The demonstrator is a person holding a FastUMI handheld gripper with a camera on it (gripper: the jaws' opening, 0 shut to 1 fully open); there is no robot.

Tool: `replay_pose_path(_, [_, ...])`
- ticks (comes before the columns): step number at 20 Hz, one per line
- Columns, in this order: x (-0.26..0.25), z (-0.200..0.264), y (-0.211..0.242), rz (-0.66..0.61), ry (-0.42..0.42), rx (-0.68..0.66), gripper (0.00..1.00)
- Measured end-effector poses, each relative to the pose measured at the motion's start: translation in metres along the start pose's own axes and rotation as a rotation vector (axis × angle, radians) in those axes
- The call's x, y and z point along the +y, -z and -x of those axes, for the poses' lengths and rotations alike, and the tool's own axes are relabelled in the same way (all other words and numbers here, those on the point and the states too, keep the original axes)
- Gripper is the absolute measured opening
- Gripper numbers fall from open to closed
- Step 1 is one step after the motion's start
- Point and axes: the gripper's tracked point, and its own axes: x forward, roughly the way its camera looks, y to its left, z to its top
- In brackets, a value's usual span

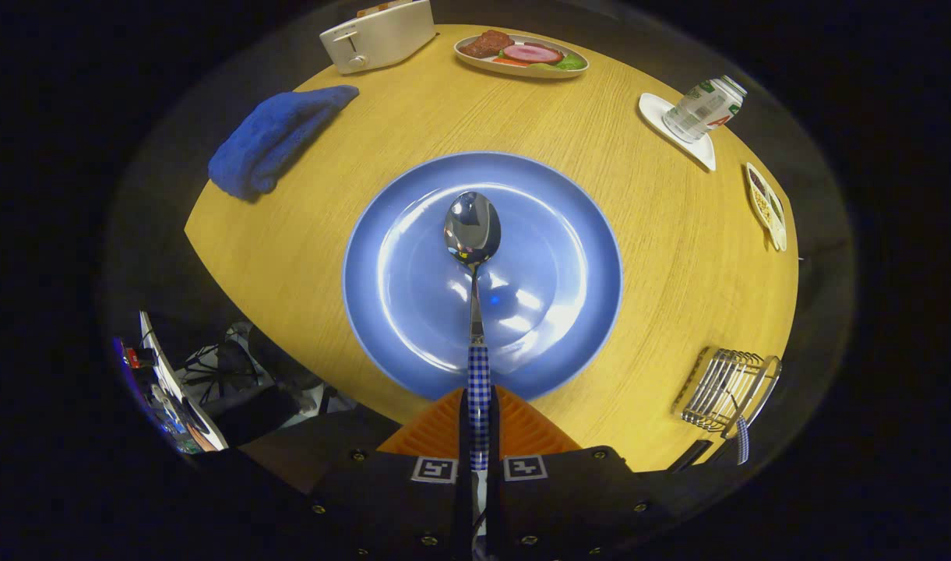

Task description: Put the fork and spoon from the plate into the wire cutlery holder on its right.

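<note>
Blue plate (pixel 568 257), blue-checked spoon (pixel 473 234) handle, yellow wooden table (pixel 662 257), blue cloth (pixel 269 140).

A shiny metal spoon (pixel 473 234) with a checked handle is pinched by that handle between the closed fingers of the tool (pixel 479 436), its bowl pointing ahead over a round blue plate (pixel 568 234). To the plate's right, at the bench edge, a wire holder (pixel 724 386) carries another checked handle, likely the fork (pixel 742 439).

The gripper (pixel 479 436) fingers clamp the spoon (pixel 473 234) by its checked handle above the blue plate (pixel 382 265).
</note>
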Motion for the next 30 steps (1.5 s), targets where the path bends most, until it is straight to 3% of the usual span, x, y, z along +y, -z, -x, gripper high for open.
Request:
replay_pose_path(10, [-0.070,0.073,0.060,-0.100,0.075,-0.014,0.07])
replay_pose_path(17, [-0.119,0.098,0.094,-0.186,0.135,-0.011,0.07])
replay_pose_path(23, [-0.159,0.112,0.127,-0.201,0.188,0.065,0.08])
replay_pose_path(30, [-0.187,0.111,0.153,-0.238,0.175,0.185,0.07])
